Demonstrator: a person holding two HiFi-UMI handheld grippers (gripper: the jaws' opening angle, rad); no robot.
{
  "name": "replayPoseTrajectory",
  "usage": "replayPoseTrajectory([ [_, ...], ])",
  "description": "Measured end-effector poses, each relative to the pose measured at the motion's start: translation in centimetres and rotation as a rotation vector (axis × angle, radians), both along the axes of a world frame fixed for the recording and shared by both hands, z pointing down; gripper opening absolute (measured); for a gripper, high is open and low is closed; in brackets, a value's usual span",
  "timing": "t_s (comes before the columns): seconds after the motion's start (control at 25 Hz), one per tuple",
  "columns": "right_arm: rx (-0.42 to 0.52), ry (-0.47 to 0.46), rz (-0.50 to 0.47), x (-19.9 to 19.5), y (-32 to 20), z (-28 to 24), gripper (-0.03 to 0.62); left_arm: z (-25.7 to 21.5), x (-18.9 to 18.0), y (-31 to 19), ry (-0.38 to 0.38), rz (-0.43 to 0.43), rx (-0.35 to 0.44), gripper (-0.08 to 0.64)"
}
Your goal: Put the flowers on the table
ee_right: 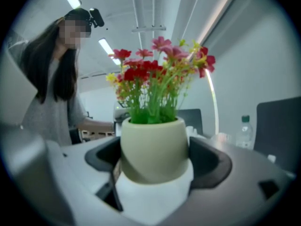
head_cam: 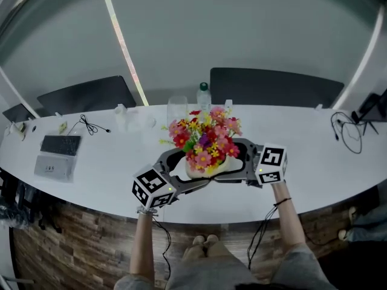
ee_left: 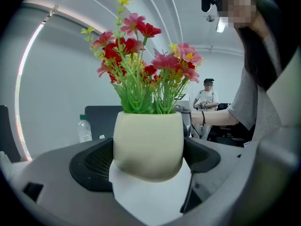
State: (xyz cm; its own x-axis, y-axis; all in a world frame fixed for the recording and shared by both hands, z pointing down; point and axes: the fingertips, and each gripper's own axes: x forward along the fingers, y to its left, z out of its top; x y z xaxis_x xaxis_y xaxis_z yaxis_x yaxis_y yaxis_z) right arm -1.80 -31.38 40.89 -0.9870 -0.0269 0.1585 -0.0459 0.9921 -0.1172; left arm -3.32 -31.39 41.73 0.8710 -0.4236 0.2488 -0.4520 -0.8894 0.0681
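Observation:
A cream pot [head_cam: 202, 169] of red, pink and yellow flowers [head_cam: 205, 136] is over the front part of the white table [head_cam: 314, 162]. My left gripper [head_cam: 192, 168] grips the pot from the left and my right gripper [head_cam: 233, 161] from the right. In the left gripper view the pot [ee_left: 148, 145] sits between the dark pads [ee_left: 91, 164], which touch both its sides. The right gripper view shows the pot [ee_right: 155, 147] held the same way between its pads [ee_right: 209, 164]. A white patch shows under the pot. Whether the pot rests on the table is hidden.
Behind the pot stand a clear glass [head_cam: 177, 109] and a water bottle [head_cam: 204, 95]. A keyboard [head_cam: 60, 145] and a grey device [head_cam: 54, 167] lie at the left, with cables [head_cam: 91, 125] behind and more cable [head_cam: 347, 132] at the right. Dark chairs [head_cam: 275, 86] stand beyond the table.

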Motion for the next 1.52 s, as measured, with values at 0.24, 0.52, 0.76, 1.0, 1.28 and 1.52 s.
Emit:
replayPoseTrajectory([
  [0.24,-0.001,0.001,-0.007,-0.1,-1.3,2.3,0.439,2.3,-0.1,-1.2,-0.001,-0.014,-0.003,0.456],
  [0.52,0.013,0.008,-0.022,0.3,-2.6,5.6,0.439,5.6,0.3,-2.6,-0.016,-0.034,0.007,0.456],
  [0.76,0.027,0.027,-0.039,0.4,-3.7,8.4,0.437,8.4,0.4,-3.7,-0.019,-0.055,0.014,0.456],
  [1.0,0.022,0.055,-0.048,0.3,-4.2,10.8,0.437,10.7,0.3,-4.1,-0.042,-0.069,-0.004,0.456],
  [1.28,0.021,0.084,-0.058,0.0,-4.7,13.0,0.437,12.8,0.1,-4.6,-0.064,-0.085,-0.022,0.456],
  [1.52,0.032,0.133,-0.062,-0.2,-4.8,15.2,0.437,15.1,-0.2,-4.7,-0.084,-0.101,-0.040,0.455],
])
